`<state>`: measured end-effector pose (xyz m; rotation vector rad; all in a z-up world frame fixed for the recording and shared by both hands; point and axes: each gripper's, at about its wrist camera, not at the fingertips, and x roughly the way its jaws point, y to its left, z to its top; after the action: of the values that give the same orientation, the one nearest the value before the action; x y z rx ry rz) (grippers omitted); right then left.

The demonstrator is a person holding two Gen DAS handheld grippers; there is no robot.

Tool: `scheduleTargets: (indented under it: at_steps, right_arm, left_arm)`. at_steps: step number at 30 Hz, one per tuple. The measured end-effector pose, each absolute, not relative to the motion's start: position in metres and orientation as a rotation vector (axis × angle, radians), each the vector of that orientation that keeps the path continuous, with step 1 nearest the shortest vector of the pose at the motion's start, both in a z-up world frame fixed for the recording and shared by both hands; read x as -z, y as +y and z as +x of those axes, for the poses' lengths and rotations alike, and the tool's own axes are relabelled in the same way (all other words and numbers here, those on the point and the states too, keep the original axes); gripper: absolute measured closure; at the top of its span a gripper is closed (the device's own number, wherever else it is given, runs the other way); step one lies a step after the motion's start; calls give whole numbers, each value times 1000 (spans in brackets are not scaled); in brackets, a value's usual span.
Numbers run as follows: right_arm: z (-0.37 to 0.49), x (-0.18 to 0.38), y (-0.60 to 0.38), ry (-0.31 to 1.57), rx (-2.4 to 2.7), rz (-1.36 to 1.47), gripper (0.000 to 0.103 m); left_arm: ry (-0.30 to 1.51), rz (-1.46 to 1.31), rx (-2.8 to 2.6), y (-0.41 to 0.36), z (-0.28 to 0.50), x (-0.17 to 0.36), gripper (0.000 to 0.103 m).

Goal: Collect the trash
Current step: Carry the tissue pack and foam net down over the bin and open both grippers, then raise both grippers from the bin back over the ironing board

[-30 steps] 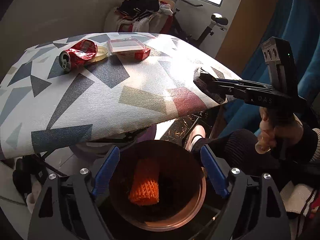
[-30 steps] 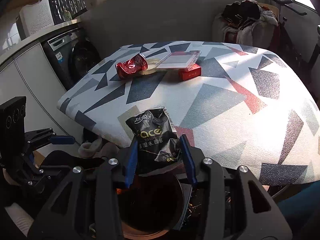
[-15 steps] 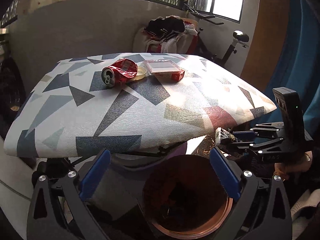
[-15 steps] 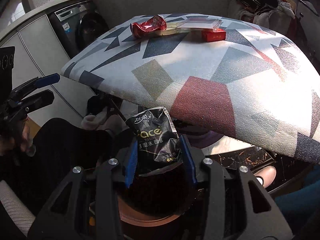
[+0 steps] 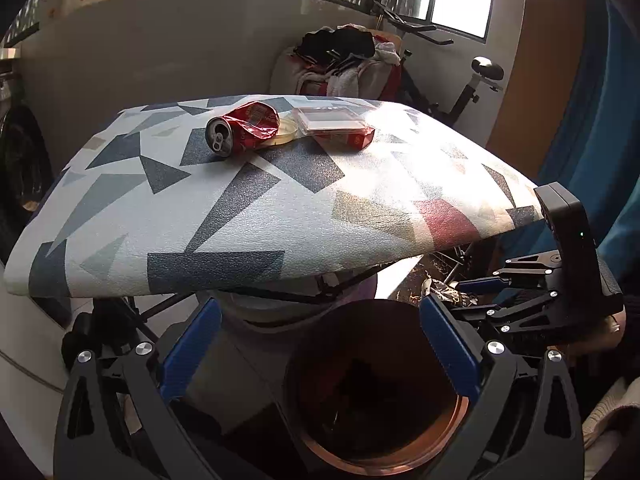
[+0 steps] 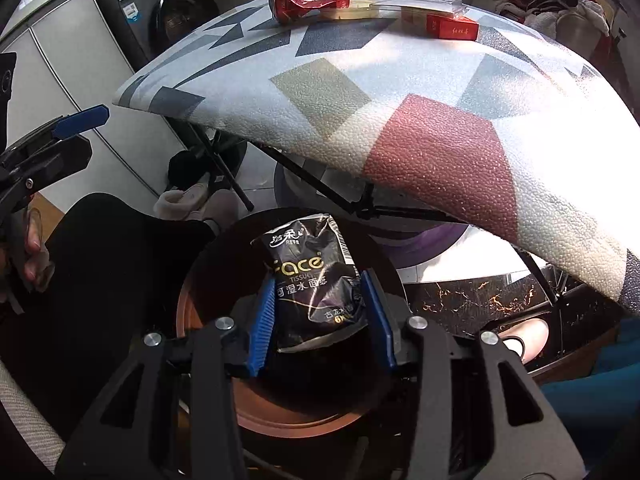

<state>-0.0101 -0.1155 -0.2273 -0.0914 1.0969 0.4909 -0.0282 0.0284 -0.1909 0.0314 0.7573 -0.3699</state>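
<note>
My right gripper (image 6: 318, 280) holds a black tissue packet (image 6: 308, 272) just above the mouth of a round brown bin (image 6: 280, 420). Its jaws are opening, with the pads still against the packet's sides. My left gripper (image 5: 318, 308) is open and empty over the same bin (image 5: 384, 462), whose inside is dark. On the far part of the patterned table (image 5: 240, 220) lie a crushed red can (image 5: 244, 128), a small shallow dish (image 5: 286, 130) and a red box with a clear lid (image 5: 352, 140). The can (image 6: 308, 0) and the box (image 6: 452, 26) also show in the right wrist view.
The bin stands on the floor under the table's near edge, beside black table legs (image 6: 224, 168). A washing machine (image 6: 168, 16) and cabinets stand at the left. Clothes (image 5: 344, 56) are piled behind the table near an exercise bike (image 5: 472, 80). A person's dark trouser leg (image 6: 112, 264) is beside the bin.
My right gripper sank with the packet from table level to just over the bin. My left gripper tilted up toward the table and its jaws widened; the orange net seen in the bin no longer shows.
</note>
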Motion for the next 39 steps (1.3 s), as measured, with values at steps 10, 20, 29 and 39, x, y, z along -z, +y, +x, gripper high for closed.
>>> scheduleTargets:
  at_steps: [10, 20, 29, 39]
  right_arm:
    - [-8, 228, -115, 1099, -450, -111, 6]
    - [-9, 209, -121, 1026, -414, -130, 6]
    - [9, 168, -150, 913, -337, -72, 6]
    - [40, 125, -187, 802, -256, -78, 6]
  left_arm:
    - [757, 8, 361, 33, -27, 190, 6]
    - [700, 20, 357, 37, -21, 173, 6]
    - [625, -13, 366, 45, -5, 142, 6]
    - [564, 38, 367, 45, 26, 110, 6]
